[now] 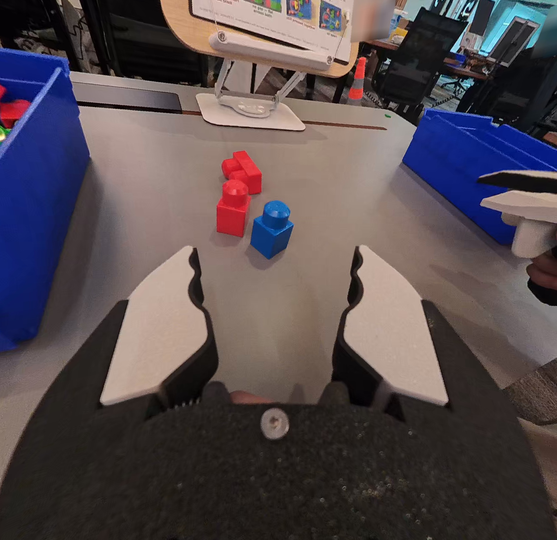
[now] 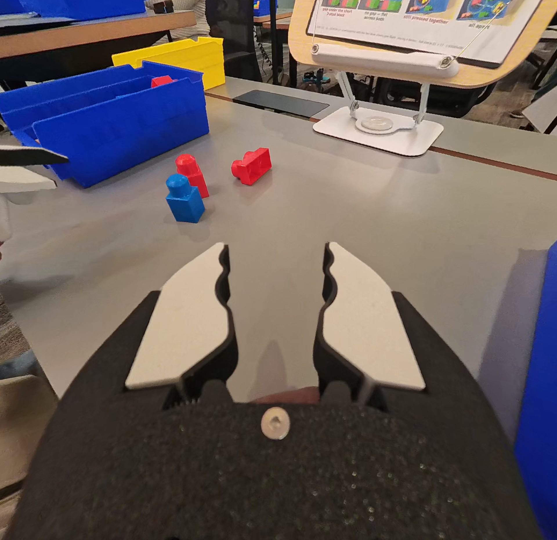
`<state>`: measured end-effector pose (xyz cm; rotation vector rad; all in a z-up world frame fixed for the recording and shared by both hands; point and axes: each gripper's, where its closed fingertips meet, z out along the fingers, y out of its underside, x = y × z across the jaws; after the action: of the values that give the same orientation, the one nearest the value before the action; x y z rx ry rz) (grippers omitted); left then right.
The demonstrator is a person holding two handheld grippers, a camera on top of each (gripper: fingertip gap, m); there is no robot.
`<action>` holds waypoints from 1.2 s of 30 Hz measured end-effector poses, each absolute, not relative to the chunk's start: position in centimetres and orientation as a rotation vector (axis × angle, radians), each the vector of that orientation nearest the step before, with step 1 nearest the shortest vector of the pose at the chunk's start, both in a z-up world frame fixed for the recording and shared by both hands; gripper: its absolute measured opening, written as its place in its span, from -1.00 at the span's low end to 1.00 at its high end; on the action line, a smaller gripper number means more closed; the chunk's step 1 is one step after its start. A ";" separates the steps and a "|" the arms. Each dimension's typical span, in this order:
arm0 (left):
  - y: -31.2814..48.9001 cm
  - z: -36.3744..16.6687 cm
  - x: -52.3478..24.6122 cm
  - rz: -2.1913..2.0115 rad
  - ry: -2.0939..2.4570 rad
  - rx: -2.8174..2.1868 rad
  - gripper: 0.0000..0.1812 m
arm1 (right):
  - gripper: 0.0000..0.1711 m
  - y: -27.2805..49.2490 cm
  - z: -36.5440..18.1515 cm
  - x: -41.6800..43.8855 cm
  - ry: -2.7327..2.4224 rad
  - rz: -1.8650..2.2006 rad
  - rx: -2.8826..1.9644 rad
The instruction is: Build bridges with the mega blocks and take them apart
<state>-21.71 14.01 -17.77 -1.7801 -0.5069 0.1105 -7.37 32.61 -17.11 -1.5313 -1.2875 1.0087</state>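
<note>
Left wrist view: your left gripper (image 1: 275,251) hangs spread and empty; the blue block (image 1: 272,230) and red block (image 1: 233,210) stand close ahead on the worktop (image 1: 150,170).

Right wrist view: your right gripper (image 2: 275,248) is spread too; the tipped two-stud red block (image 2: 251,167) could skid if you nudge it.

The left gripper (image 1: 275,251) hovers with its fingers (image 1: 164,314) spread wide, nothing between them. The right gripper (image 2: 275,248) hovers likewise, its fingers (image 2: 187,311) parted by a narrower gap and empty. Each gripper's tip shows at the edge of the other's view, off to the side of the fingers.
</note>
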 end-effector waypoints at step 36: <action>22.5 -26.0 -29.6 0.440 -0.382 -2.346 0.25 | -0.30 34.1 -19.1 -7.5 -1.254 1.035 -1.598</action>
<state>-29.61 22.50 -26.02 -2.3461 -0.3823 0.4397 -7.53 34.09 -19.08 -1.5979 -1.2540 1.0347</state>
